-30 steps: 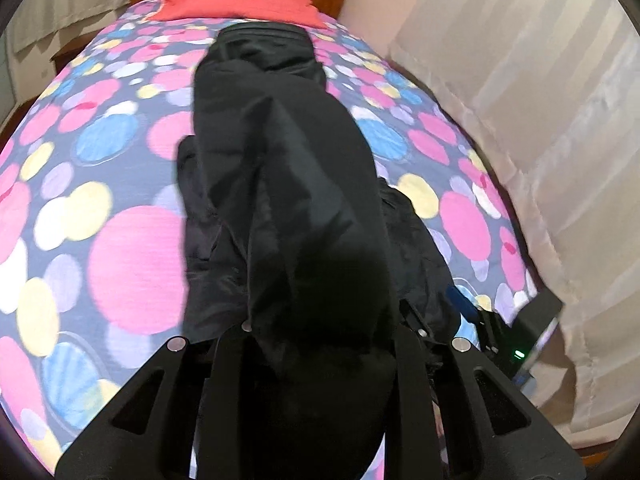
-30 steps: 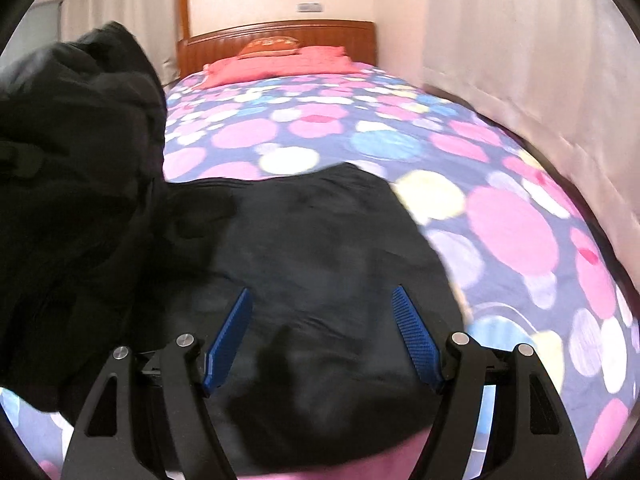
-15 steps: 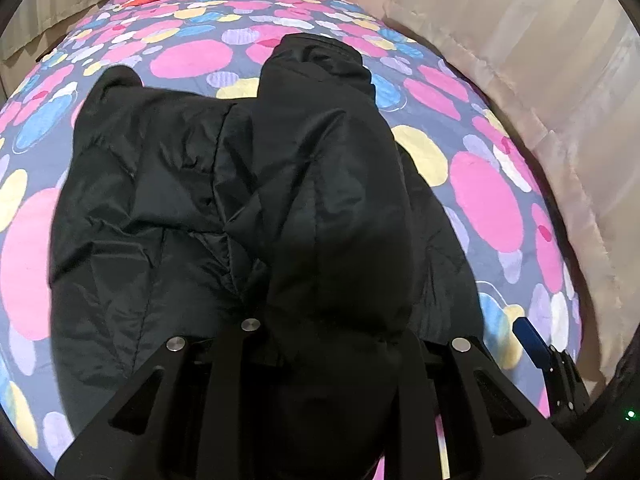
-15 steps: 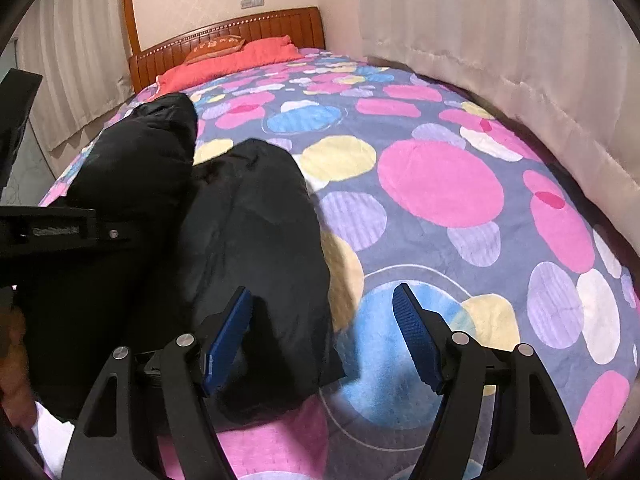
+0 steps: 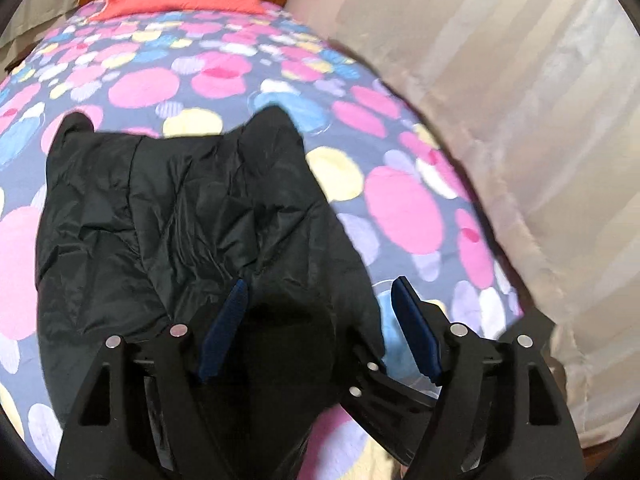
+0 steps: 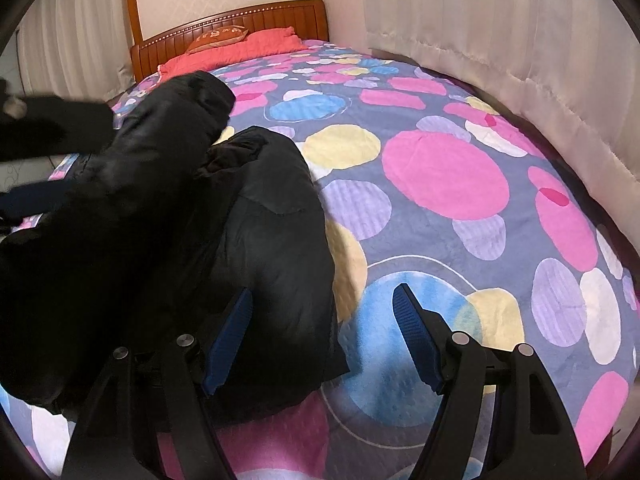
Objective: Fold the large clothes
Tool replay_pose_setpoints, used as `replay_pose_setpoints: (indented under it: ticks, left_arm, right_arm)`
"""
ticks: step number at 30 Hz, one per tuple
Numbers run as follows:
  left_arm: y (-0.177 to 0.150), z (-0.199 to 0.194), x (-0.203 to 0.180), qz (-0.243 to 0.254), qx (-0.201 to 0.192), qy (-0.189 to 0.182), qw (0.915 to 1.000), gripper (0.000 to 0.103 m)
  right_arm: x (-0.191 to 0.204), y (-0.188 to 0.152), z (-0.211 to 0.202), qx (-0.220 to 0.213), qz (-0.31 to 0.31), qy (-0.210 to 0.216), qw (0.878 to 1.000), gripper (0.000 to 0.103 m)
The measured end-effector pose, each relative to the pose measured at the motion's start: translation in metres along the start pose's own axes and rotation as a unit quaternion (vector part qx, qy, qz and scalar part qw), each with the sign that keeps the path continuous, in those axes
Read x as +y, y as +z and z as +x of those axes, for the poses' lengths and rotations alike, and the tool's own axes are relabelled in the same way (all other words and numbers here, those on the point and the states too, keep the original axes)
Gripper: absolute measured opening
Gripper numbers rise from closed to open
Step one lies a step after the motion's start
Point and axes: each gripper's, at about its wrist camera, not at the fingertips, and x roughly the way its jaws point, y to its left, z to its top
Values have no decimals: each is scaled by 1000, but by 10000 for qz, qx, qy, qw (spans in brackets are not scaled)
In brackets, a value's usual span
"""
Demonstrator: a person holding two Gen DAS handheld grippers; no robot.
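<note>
A large black padded jacket (image 5: 180, 216) lies folded on the bed with the polka-dot cover (image 5: 404, 208). It also shows in the right wrist view (image 6: 224, 240), with one puffy sleeve lying across its top. My left gripper (image 5: 320, 296) is open and empty, just above the jacket's near right edge. My right gripper (image 6: 324, 304) is open and empty, over the jacket's right edge near the foot of the bed. The right gripper's black body (image 5: 396, 396) shows low in the left wrist view. The left gripper (image 6: 36, 196) shows blurred at the left edge of the right wrist view.
A red pillow (image 6: 244, 46) and a wooden headboard (image 6: 240, 24) stand at the far end of the bed. Pale curtains (image 6: 520, 40) hang along the bed's right side. The cover (image 6: 440, 184) to the right of the jacket is bare.
My left gripper has opened and let go of the jacket sleeve, which now lies flat on the jacket. The right gripper has stayed open beside the jacket's right edge.
</note>
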Motion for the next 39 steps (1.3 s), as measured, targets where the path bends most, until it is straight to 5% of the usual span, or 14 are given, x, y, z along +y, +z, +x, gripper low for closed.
replay_pose_setpoints:
  ticks: [5, 11, 22, 36, 37, 38, 39]
  left_arm:
    - [-2, -25, 19, -56, -260, 78, 9996, 74]
    - [-13, -50, 86, -616, -538, 493, 9954, 74]
    - [-40, -68, 188, -1518, -818, 1009, 9798, 76]
    - [-54, -41, 210, -1945, -863, 293, 9767, 83]
    - [-53, -38, 209, -1979, -844, 203, 9764, 83]
    - [-53, -35, 209, -2027, -812, 86, 9758, 84]
    - [-52, -31, 208, -2063, -754, -32, 9756, 84]
  right_arm:
    - [-1, 2, -7, -36, -32, -62, 10000, 72]
    - [-5, 14, -23, -172, 71, -56, 9998, 72]
    - [37, 62, -45, -320, 73, 686, 9971, 75]
    - [88, 66, 21, 714, 9, 1028, 9921, 79]
    - [85, 66, 23, 734, 57, 1099, 9912, 71]
    - [84, 66, 25, 770, 85, 1203, 9897, 37]
    - [84, 65, 28, 885, 104, 1420, 9858, 27]
